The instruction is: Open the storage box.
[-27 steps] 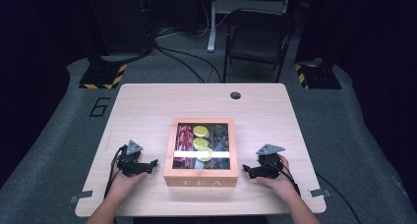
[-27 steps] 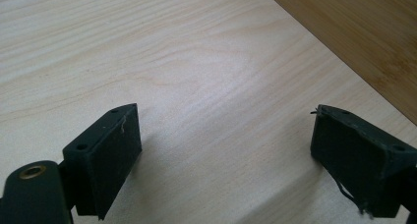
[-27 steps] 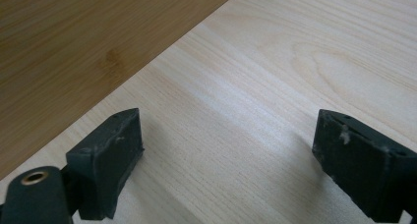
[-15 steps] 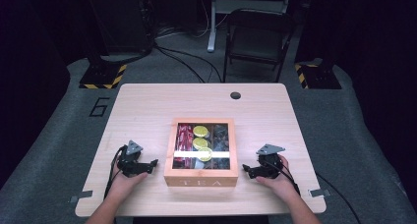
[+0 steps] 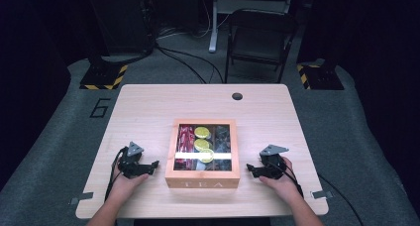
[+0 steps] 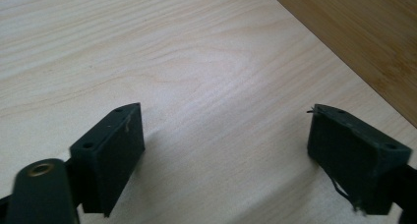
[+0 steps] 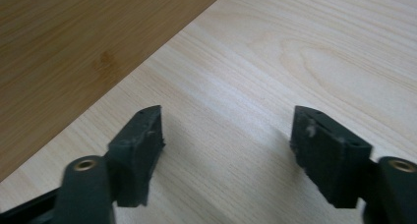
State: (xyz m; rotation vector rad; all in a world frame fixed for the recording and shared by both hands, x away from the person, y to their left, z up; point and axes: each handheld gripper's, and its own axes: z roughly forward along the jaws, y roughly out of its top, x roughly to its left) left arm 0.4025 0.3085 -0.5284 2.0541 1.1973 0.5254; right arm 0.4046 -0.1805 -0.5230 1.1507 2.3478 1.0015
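A wooden tea box [image 5: 202,179], glass-lidded over packets, sits mid-table between the left gripper [image 5: 154,165] and right gripper [image 5: 250,169]; gripper views show both jaw pairs spread, empty, beside its plain wood wall [image 6: 364,42].

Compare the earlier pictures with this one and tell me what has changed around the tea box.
Nothing has visibly changed. The left claw and the right claw rest open on the table, one on each side of the tea box, with nothing between their jaws. The box sits in the same place with its lid shut.
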